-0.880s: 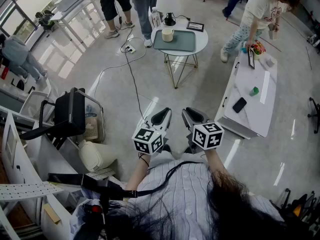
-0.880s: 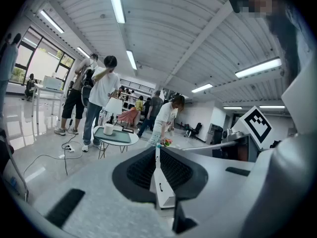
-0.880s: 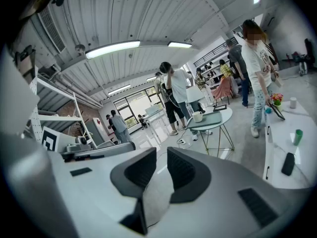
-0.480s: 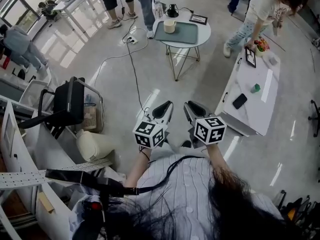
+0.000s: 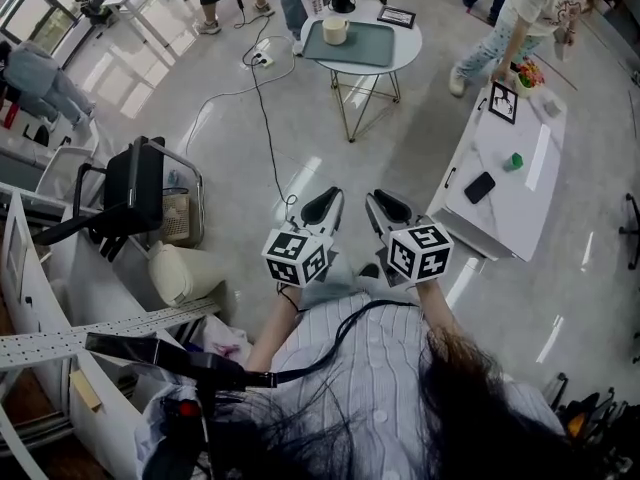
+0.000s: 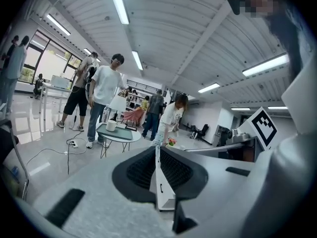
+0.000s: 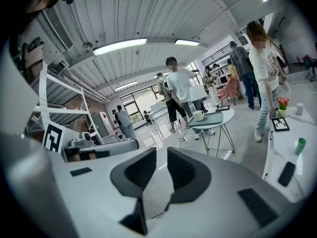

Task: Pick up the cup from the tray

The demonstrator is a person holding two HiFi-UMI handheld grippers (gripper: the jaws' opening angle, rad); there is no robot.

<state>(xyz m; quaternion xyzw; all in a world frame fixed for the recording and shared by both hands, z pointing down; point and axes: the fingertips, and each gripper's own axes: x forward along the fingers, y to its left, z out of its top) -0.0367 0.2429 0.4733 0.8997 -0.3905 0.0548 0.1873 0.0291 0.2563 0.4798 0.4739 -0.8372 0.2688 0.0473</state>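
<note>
As I look down through the head view, the left gripper (image 5: 322, 208) and the right gripper (image 5: 385, 208) sit side by side just ahead of a striped shirt. Their marker cubes are nearest me, and both point out over the glossy grey floor (image 5: 420, 158).

In the left gripper view, the left gripper (image 6: 157, 151) has its jaws clenched pad to pad with nothing between them. In the right gripper view, the right gripper (image 7: 161, 165) has its jaws standing a little apart. Only floor shows through the narrow gap, so I hold nothing on either side.

The cream ceramic cup (image 5: 335, 30) stands upright near the left end of the flat grey-green rectangular tray (image 5: 368, 48). That tray lies on the round white table with thin metal legs (image 5: 412, 40) at the top of the head view, well apart from both grippers. I see the cup (image 6: 112, 125) and tray (image 6: 123, 133) again in the left gripper view, left of the shut jaws. In the right gripper view the cup (image 7: 198, 115) and tray (image 7: 212, 118) lie above and right of the gap.

A black cable (image 5: 265, 138) trails across the floor between the table and the grippers. To the right is a long white bench (image 5: 505, 208) with a black phone (image 5: 479, 187) and a small green object (image 5: 515, 160) on it. A person in a pale top (image 5: 535, 3) bends at its far end. A black chair (image 5: 135, 193) stands at the left.
</note>
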